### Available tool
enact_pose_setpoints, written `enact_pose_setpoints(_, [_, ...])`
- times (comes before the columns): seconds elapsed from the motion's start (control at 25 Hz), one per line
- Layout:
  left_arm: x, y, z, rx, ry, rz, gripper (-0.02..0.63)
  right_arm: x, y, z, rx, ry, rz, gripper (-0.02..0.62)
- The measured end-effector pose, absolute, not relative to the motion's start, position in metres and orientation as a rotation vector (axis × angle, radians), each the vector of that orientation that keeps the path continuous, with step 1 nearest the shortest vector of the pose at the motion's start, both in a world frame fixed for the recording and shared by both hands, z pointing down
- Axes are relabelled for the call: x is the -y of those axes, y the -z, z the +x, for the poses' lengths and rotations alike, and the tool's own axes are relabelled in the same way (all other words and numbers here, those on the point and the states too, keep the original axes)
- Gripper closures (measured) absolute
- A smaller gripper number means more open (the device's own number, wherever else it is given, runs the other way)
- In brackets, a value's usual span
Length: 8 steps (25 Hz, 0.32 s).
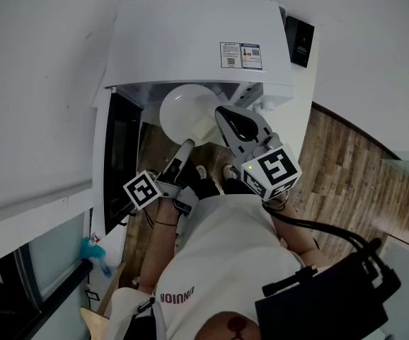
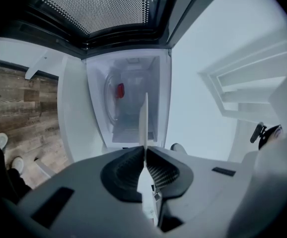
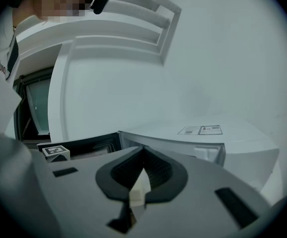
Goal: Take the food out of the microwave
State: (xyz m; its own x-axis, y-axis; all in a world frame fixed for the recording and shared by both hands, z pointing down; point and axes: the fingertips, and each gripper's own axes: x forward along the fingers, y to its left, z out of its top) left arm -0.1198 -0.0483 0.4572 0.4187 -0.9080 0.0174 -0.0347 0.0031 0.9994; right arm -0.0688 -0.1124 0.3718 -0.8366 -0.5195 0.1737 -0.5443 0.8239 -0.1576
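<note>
Clamped left gripper fingers on the white plate rim, level at the microwave mouth, likely to carry it clear; held right gripper fingers together, empty; saw red item, maybe food, inside

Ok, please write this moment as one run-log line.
left tongs: shut on plate | right tongs: shut, empty | microwave door: open

Wall: plain white, ahead of me.
Floor: brown wood planks below me.
Window: dark-framed, low on my left.
</note>
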Motion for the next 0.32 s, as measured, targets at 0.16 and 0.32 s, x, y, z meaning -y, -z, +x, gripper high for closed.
enact_pose_setpoints(0.16, [0.0490, -0.4568, -0.1200, 0.910, 0.862, 1.405, 0.580, 0.1129, -0.3727, -0.0688, 2.881, -0.307, 0.843, 0.574])
enact_pose_setpoints(0.32, [0.0485, -0.4568, -0.1208, 0.913, 0.861, 1.405, 0.580, 0.1124, -0.3725, -0.0692, 2.884, -0.305, 0.838, 0.574])
